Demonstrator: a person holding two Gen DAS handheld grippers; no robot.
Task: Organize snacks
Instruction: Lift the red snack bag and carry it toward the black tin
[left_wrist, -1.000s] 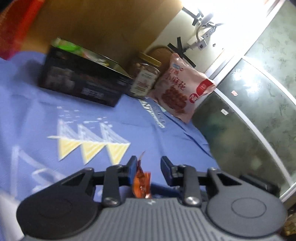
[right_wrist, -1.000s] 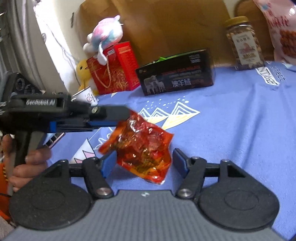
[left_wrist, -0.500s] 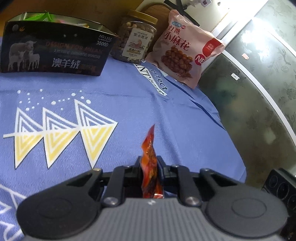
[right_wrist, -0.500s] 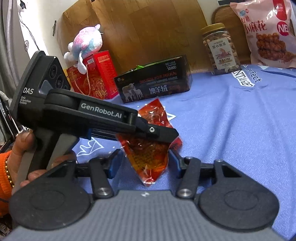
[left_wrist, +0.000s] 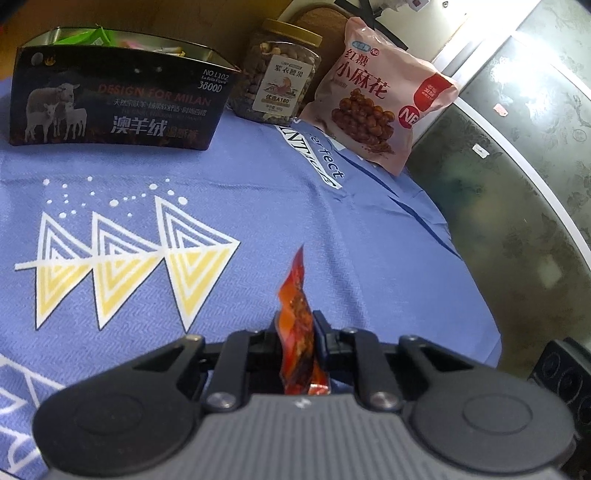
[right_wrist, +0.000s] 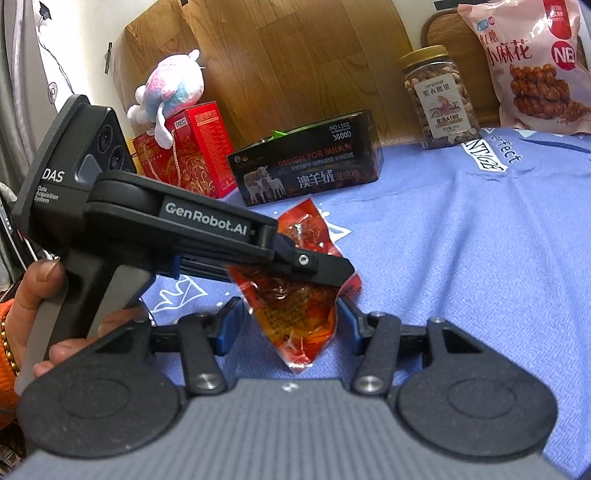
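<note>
An orange-red snack packet (right_wrist: 306, 232) hangs just above the blue cloth, caught between both grippers. My left gripper (right_wrist: 332, 273) reaches in from the left, shut across the packet's middle. In the left wrist view the packet (left_wrist: 295, 295) stands edge-on, pinched in that gripper (left_wrist: 297, 325). My right gripper (right_wrist: 290, 325) has its blue pads (right_wrist: 232, 325) against the two side edges of the packet's lower part. An open dark box (right_wrist: 306, 166) with sheep printed on it stands behind, with green wrappers showing inside.
A nut jar (right_wrist: 439, 96) and a pink bag of fried twists (right_wrist: 535, 66) stand at the back right against a wooden board. A red gift box (right_wrist: 192, 147) with a plush toy (right_wrist: 173, 88) is at the back left. The table edge (left_wrist: 476, 295) drops off beside a glass door.
The left gripper came in with its jaws apart and has shut on the packet. The right jaws narrowed around it. The packet turned from lying broad to hanging upright.
</note>
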